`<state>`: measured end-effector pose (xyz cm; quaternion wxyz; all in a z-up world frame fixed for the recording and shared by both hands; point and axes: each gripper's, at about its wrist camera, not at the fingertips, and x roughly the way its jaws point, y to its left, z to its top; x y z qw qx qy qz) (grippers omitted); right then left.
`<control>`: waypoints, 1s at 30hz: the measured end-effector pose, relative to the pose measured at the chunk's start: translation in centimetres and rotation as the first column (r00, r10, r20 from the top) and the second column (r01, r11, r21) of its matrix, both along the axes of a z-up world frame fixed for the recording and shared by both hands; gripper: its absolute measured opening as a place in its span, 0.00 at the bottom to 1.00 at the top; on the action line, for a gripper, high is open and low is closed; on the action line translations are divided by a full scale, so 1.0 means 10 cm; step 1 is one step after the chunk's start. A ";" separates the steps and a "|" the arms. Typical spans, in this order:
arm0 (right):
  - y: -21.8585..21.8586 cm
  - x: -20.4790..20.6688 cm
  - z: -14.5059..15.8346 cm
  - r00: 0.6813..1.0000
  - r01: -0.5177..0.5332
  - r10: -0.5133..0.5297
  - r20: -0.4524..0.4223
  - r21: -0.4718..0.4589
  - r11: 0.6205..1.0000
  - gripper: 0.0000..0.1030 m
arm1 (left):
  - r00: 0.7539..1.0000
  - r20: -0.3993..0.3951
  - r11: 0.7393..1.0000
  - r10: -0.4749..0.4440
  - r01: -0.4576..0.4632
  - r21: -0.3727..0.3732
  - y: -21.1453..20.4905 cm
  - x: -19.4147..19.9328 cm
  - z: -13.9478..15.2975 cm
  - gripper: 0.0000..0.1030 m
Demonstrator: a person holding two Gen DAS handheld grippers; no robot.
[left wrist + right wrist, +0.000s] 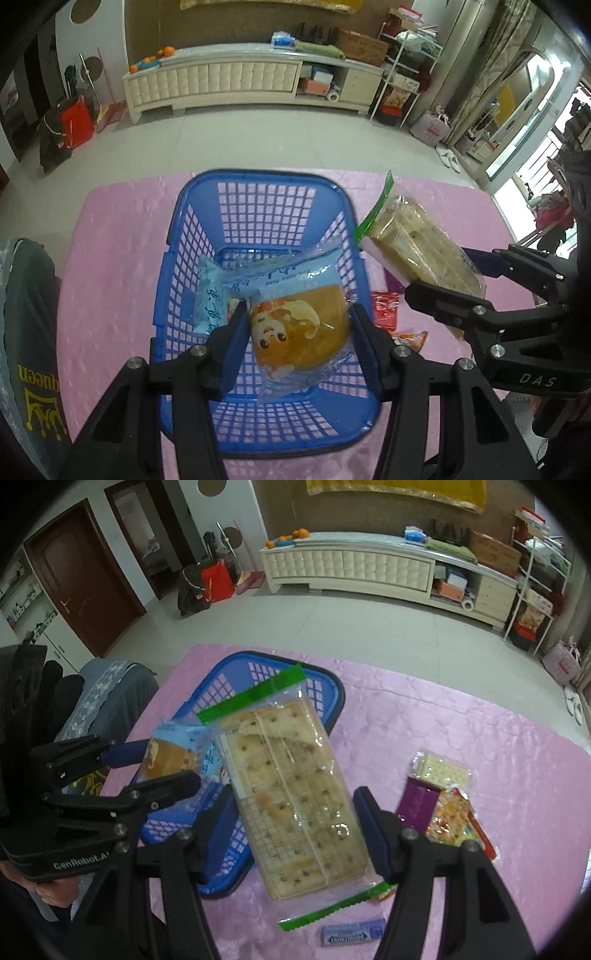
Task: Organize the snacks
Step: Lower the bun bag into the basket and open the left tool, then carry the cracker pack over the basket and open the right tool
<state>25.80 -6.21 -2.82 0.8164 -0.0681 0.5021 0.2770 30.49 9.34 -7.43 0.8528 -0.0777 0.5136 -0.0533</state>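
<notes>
Clamped in the left gripper (297, 332), a wrapped bun (299, 328) hangs over the blue basket (192, 229). Right gripper (295, 830) jaws clamp a cracker pack (291, 797); only its view shows a gum pack (352, 932) on the tabletop (480, 720).

"DAS" stood in white on the right gripper (439, 273)'s black body. The left gripper (166, 760)'s body bore "GenRobot.A", the rest cut off. A grey cushion (26, 332) at the left edge of the table (110, 277) carried "queen" in yellow, upside down, beside a crown emblem. The blue gum pack (352, 932) near the table's front edge read "DOUBLEMINT", upside down. Blue print on the bun wrapper (295, 321) could not be made out.
</notes>
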 end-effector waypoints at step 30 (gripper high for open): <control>0.38 0.00 0.09 0.995 -0.092 0.093 0.024 -0.042 0.995 0.66 | 0.998 0.025 0.999 0.049 -0.049 0.001 0.45 -0.04 0.04 0.61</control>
